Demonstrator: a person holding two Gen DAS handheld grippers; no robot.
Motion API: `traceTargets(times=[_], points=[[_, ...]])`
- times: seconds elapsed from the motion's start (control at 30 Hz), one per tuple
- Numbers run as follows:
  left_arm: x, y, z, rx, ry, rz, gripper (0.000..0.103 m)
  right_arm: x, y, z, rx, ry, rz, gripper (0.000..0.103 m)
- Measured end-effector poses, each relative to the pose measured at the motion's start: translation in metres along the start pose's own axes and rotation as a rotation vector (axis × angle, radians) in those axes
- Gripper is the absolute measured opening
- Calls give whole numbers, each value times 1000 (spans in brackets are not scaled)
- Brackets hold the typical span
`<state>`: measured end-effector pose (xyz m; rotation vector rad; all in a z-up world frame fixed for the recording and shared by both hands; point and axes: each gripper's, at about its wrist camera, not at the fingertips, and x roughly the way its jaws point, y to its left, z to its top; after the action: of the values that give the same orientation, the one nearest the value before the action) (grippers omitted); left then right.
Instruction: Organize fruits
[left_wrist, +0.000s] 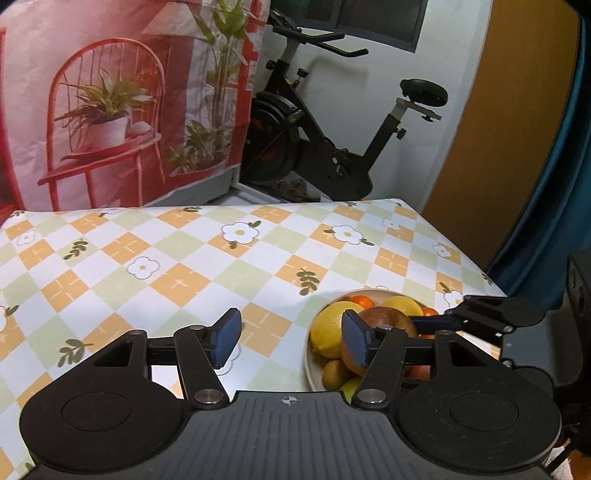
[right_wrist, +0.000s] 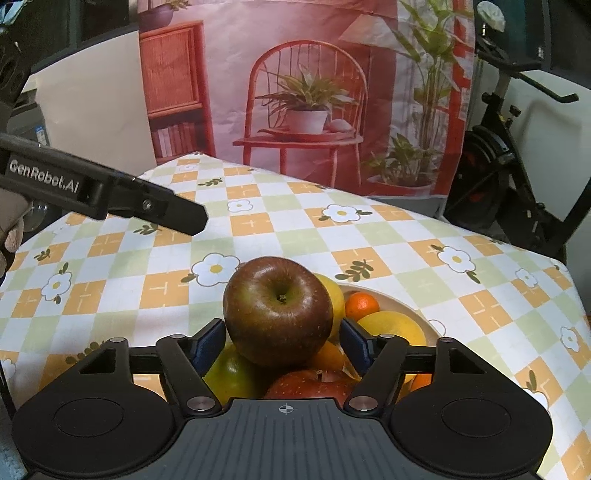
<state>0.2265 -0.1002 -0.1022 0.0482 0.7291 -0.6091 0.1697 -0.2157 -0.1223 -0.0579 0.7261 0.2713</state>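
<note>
Our right gripper (right_wrist: 282, 341) stands half open around the dark red apple (right_wrist: 277, 310), pads just clear of its sides. It sits atop the heaped cream bowl (right_wrist: 399, 301), lower centre of the frame. Our left gripper (left_wrist: 291, 338) is half open and empty. The perched apple could roll off if nudged.

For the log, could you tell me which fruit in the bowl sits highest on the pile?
The dark red apple, stem dimple up, sits above the lemons, oranges and second apple.
</note>
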Motion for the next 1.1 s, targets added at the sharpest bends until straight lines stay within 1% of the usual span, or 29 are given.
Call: traceTargets(times=[0.07,0.17,0.23,0.37,0.53,0.63,0.93,1.0,1.1], points=[[-3,1,-1,1,-5,15,69,-4,0,1,2,-3,-2,68],[-9,1,-2,4,-13,38,72,-11,0,3,5,-13,-8,70],[-12,-1,-2,10,-20,56,75,-16,0,3,12,-19,-16,74],[-22,-7,-4,38,-40,99,79,-29,-3,3,37,-33,-36,80],[-36,-15,-7,55,-72,144,85,-48,-8,0,89,-50,-54,96],[-44,-21,-7,57,-91,171,87,-59,-12,-2,126,-59,-81,103],[-79,-36,-9,44,-163,258,90,-97,-16,-10,242,-118,-142,103],[-91,-39,-9,39,-187,287,90,-107,-15,-9,268,-138,-152,103],[-109,-41,-9,29,-220,340,92,-122,-13,-9,294,-165,-190,103]])
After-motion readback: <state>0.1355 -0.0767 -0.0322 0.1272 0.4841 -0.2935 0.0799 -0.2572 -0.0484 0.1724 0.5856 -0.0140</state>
